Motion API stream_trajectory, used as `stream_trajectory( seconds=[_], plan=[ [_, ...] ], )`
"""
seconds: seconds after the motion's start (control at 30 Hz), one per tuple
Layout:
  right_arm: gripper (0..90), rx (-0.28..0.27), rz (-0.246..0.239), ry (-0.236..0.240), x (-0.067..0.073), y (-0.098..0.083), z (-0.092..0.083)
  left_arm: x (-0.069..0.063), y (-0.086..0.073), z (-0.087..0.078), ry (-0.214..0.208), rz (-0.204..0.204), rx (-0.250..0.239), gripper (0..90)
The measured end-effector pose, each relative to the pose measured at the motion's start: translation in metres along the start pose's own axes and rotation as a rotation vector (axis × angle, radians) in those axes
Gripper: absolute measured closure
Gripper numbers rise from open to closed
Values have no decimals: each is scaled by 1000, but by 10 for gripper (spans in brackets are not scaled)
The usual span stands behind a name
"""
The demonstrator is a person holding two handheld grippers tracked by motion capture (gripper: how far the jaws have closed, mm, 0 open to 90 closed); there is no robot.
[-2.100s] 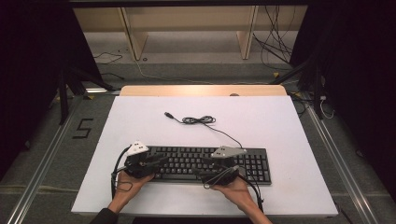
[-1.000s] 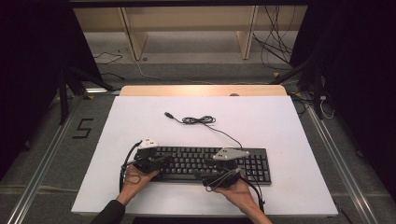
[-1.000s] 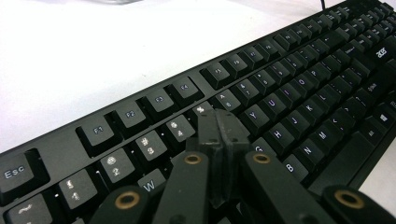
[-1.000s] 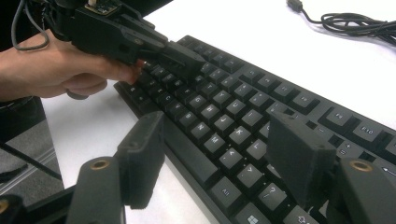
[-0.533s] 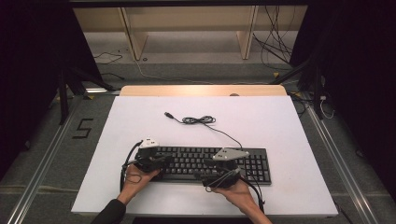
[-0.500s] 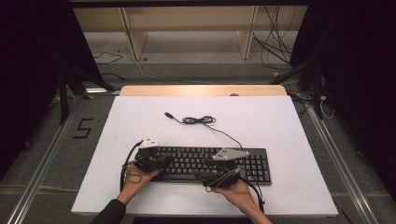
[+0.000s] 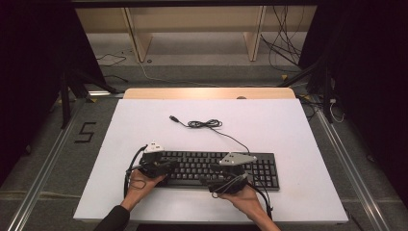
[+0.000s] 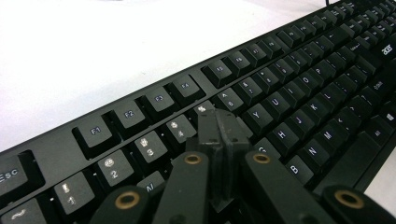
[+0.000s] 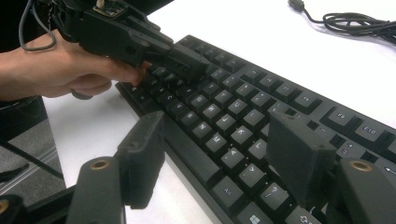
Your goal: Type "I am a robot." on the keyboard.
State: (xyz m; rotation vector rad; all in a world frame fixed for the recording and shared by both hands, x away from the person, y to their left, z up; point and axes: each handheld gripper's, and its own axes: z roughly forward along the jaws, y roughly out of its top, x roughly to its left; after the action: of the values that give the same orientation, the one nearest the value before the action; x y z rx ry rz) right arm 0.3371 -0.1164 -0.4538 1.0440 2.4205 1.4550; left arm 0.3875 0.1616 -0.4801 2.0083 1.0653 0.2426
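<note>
Black keyboard point(image 7: 211, 168) lies flat near the front edge of the white table point(image 7: 269, 125), its cable point(image 7: 207, 124) running back to a loose coil and a plug lying free on the tabletop. From the high view both grippers sit over the keyboard and hide part of its keys; the jaw tips are too small to read there. Left gripper point(image 8: 223, 128), seen in its own view, has its jaws closed flat together with nothing between, tips down on the number row near the 4 and 5 keys; whether a key is pressed cannot be told. Right gripper point(image 9: 215, 154) has its jaws wide apart, straddling the keyboard's front edge, pads not pressing on it. Keyboard's far ends are cut off in both gripper views. No containers on the table.
</note>
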Motion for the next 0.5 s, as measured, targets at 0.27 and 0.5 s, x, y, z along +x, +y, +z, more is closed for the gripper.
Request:
stream_trajectory(
  seconds=[0.27, 0.5],
  plan=[
    [381, 0, 0, 1, 0, 0, 0, 0, -2, 2, -3, 3, 13, 891],
    [381, -3, -1, 2, 1, 0, 0, 0, -1, 2, -4, -4, 5, 889]
  ],
)
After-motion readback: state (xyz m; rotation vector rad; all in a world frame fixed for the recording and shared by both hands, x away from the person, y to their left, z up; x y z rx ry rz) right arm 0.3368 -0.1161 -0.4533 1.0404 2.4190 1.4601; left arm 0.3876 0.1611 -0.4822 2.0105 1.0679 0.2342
